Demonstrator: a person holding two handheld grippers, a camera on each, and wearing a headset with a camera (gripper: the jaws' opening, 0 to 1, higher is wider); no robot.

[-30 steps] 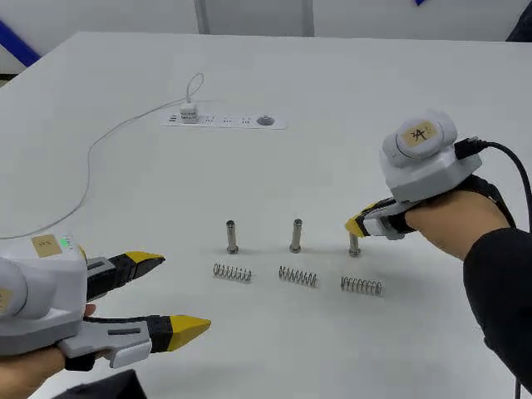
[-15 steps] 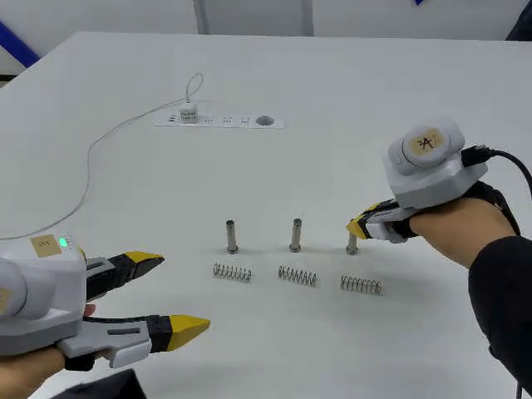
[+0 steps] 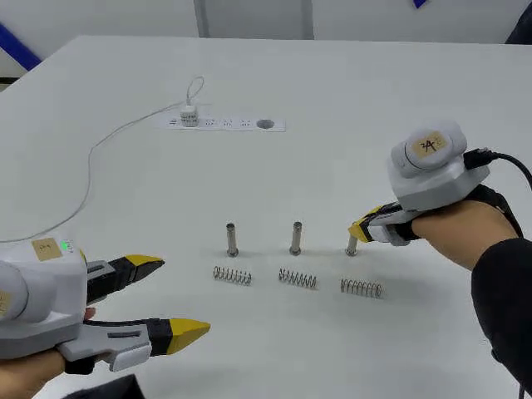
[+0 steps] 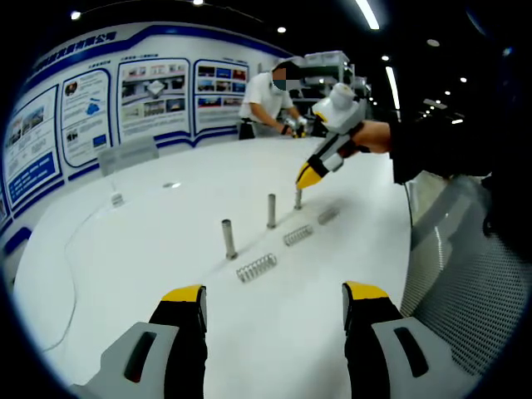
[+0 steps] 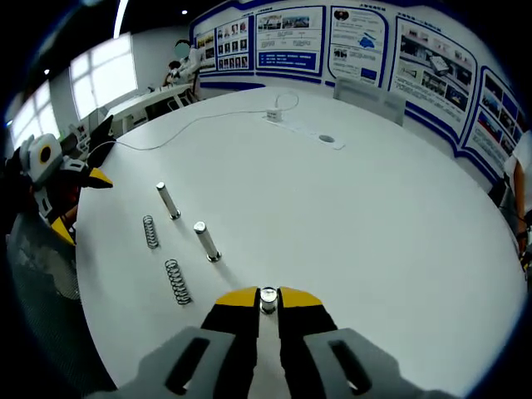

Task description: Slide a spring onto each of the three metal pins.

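Your right gripper (image 5: 268,301) is pinched on the rightmost pin (image 3: 352,246), likely to steady it. Springs (image 3: 298,278) lie unloaded just in front of the pins, toward the table's (image 3: 332,83) near edge. Left gripper (image 3: 179,295) is spread, free to pick one up.

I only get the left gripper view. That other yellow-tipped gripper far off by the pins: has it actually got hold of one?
Observer: Yes. In the right gripper view the right gripper has its jaws closed on the head of the end pin.
Visitor: And the small white bump far across the table?
Observer: The head view shows a power strip with a white plug in it and a thin cable running off.
Visitor: Is anything lit on my own gripper?
Observer: In the head view a small green light glows on the body of the left gripper.
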